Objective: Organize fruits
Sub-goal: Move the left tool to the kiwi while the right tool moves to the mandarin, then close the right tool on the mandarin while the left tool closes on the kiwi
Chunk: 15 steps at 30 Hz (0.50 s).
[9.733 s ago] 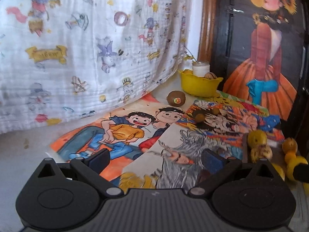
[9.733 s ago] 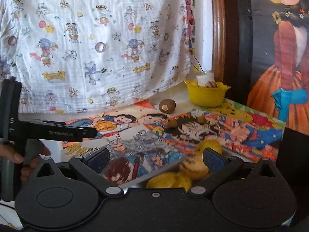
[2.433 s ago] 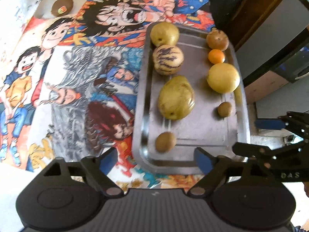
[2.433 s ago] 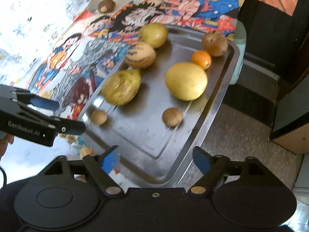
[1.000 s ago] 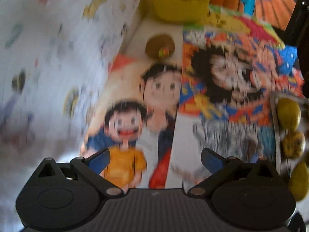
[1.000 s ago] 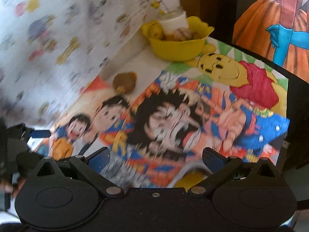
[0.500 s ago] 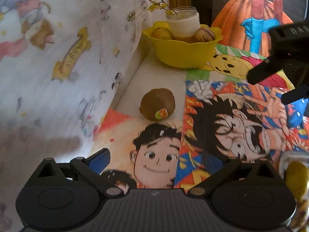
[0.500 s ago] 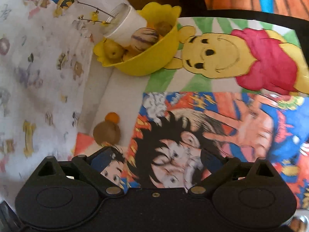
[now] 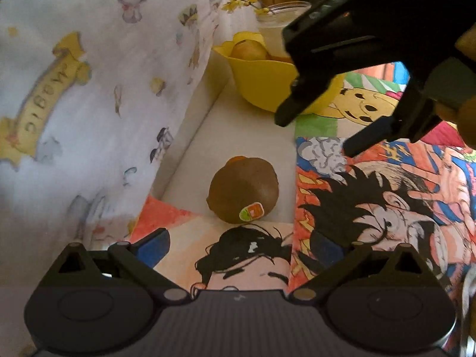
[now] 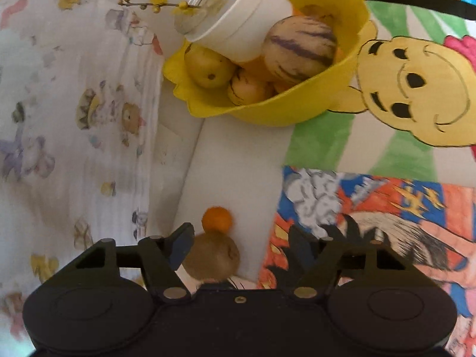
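Observation:
A brown kiwi [image 9: 243, 189] with a sticker lies on the white table strip, a small orange fruit [image 10: 216, 219] touching its far side. My left gripper [image 9: 238, 245] is open just in front of the kiwi. My right gripper [image 10: 239, 239] is open and hovers above the kiwi [image 10: 211, 258]; it shows in the left wrist view [image 9: 315, 132] as a black shape above and right of the kiwi. A yellow bowl [image 10: 297, 110] behind holds several fruits, one a striped melon [image 10: 299, 49].
A white cup [image 10: 235, 15] with a flowering twig leans in the bowl. A printed white cloth [image 9: 89, 89] hangs along the left. Cartoon posters [image 9: 386, 193] cover the table. A tray edge shows at the far right [image 9: 467, 282].
Both grippers have moved in closer to the kiwi. The right gripper has come lower over it and now fills the upper right of the left wrist view.

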Available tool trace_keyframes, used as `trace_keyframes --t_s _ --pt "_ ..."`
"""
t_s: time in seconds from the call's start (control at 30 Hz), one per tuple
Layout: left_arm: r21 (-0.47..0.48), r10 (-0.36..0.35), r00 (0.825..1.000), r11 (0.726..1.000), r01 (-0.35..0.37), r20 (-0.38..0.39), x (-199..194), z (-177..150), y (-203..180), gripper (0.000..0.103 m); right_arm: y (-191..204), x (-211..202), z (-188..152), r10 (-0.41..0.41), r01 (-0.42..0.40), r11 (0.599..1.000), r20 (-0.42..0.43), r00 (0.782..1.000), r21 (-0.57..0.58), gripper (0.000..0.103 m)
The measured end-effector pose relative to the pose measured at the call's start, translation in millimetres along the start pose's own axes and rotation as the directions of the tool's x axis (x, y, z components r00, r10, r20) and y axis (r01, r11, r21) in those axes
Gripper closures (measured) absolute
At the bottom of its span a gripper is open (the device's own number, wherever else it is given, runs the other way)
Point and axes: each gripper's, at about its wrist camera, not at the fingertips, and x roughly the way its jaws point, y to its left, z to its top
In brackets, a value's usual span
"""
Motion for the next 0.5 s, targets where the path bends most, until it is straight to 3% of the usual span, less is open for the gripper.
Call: trace_keyframes --t_s 0.2,0.3,0.5 --pt "-0.055 0.015 1.000 0.998 -0.014 0.024 13.6 4.0 5.4 0.007 2.4 23.6 11.0 0.017 -0.015 0.999 -0.039 0.999 0.048 0.045" --pt "-0.057 -0.010 0.999 0.998 0.012 0.030 17.9 5.7 8.0 0.013 8.4 32.1 14.7 0.019 -0.017 0.999 -0.057 0.998 0.035 0.047" --pt "-0.050 -0.037 0.998 0.998 0.039 0.045 23.0 8.5 13.4 0.015 21.4 52.0 22.4 0.007 -0.006 1.000 -0.096 0.995 0.015 0.053"
